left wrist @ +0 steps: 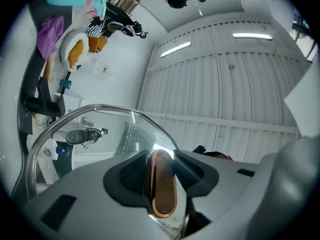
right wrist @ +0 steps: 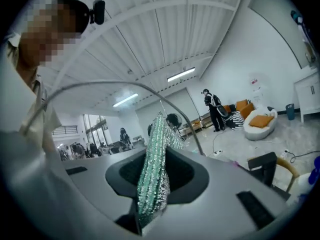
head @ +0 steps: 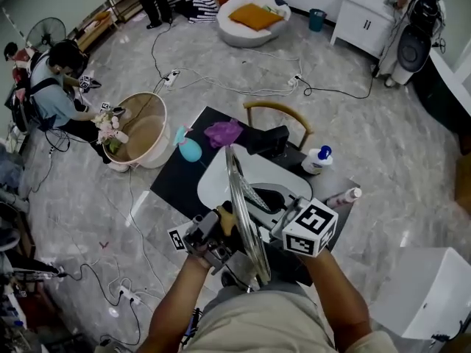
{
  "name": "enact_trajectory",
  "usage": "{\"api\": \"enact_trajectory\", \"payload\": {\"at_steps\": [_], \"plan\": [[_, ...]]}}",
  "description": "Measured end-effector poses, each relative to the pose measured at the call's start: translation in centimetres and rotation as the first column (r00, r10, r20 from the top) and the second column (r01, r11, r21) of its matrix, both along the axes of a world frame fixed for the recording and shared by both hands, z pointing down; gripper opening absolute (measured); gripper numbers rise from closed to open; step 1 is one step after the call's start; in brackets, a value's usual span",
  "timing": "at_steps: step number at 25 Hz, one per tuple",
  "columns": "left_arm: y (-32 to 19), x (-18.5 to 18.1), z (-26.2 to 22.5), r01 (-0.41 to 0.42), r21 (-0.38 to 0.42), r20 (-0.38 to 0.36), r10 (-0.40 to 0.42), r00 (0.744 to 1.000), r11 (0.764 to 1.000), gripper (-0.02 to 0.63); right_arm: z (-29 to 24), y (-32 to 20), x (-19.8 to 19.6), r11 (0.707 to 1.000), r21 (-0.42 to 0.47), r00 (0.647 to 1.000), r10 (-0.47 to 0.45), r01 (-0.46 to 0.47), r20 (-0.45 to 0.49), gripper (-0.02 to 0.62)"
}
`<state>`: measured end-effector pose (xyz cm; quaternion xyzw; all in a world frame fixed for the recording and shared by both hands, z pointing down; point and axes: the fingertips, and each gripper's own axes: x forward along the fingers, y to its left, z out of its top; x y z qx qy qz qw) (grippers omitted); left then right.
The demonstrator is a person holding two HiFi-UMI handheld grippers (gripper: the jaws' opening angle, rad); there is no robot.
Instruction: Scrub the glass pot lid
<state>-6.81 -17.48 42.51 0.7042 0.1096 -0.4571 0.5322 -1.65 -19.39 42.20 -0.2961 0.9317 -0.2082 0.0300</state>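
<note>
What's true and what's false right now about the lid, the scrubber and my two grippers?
1. The left gripper is clamped on the glass lid's brown knob. True.
2. The right gripper is empty. False: its jaws hold a glittery green scrub cloth.
3. The lid lies flat in the white basin. False: it is held up on edge.
4. A purple cloth lies on the black table. True.

Grey marble floor (head: 397, 145) strewn with cables (head: 235, 89); a white round sofa (head: 235, 34) with an orange cushion (head: 254, 17), a white cabinet (head: 366, 22), a wooden chair (head: 280, 104), a standing fan (head: 45, 31), strip lights (left wrist: 175, 49) overhead
</note>
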Motion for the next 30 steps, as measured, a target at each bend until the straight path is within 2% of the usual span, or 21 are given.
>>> {"api": "enact_trajectory", "payload": {"at_steps": [2,5,7,9,11,14,18,22,23,24,27,30], "plan": [[-0.3,-0.4,0.0,0.017,0.006,0.016,-0.017,1.000,1.000,0.167,2.4,-0.6,-0.8,0.999,-0.050,0.999,-0.018,0.016,-0.047,0.089],[-0.7,-0.8,0.4,0.044,0.025,0.073,-0.045,0.996,0.999,0.144,6.2,0.6,-2.0,0.986,-0.149,0.992,-0.093,0.080,-0.083,0.083],[-1.0,-0.9,0.9,0.058,0.026,0.122,-0.060,0.991,0.998,0.135,7.4,1.6,-2.1,0.976,-0.200,0.994,-0.103,0.091,-0.048,0.078],[-1.4,-0.6,1.7,0.055,0.003,0.150,-0.055,0.987,0.998,0.140,7.8,2.0,-1.8,0.972,-0.226,0.997,-0.070,0.063,-0.025,0.064],[-1.8,-0.4,2.5,0.054,-0.029,0.150,-0.050,0.987,0.998,0.144,7.9,2.2,-1.4,0.965,-0.256,0.999,-0.054,0.051,-0.003,0.061],[-2.9,-0.4,4.4,0.070,-0.117,0.132,-0.055,0.990,0.991,0.146,7.2,2.3,-0.1,0.953,-0.298,0.997,-0.030,0.048,0.065,0.070],[-4.1,-0.6,6.5,0.089,-0.216,0.114,-0.065,0.991,0.972,0.152,4.3,3.2,0.8,0.951,-0.286,0.976,-0.059,0.119,0.209,0.077],[-5.0,0.6,7.3,0.121,-0.223,0.197,-0.077,0.977,0.967,0.187,3.5,3.2,-0.2,0.964,-0.237,0.977,-0.076,0.124,0.201,0.081],[-5.2,1.0,7.5,0.114,-0.232,0.201,-0.067,0.977,0.966,0.199,3.5,3.0,-0.5,0.965,-0.232,0.975,-0.073,0.123,0.211,0.081],[-5.4,1.3,7.6,0.100,-0.244,0.192,-0.053,0.980,0.965,0.178,3.4,2.7,-0.6,0.967,-0.225,0.973,-0.064,0.116,0.224,0.081],[-5.6,1.6,7.0,0.081,-0.247,0.152,-0.044,0.987,0.966,0.163,2.7,0.3,-0.2,0.982,-0.184,0.978,0.007,0.032,0.207,0.081],[-5.9,2.0,7.1,0.107,-0.226,0.199,-0.061,0.978,0.968,0.163,3.7,-3.0,1.3,0.981,-0.181,0.988,0.099,-0.076,0.120,0.081]]}}
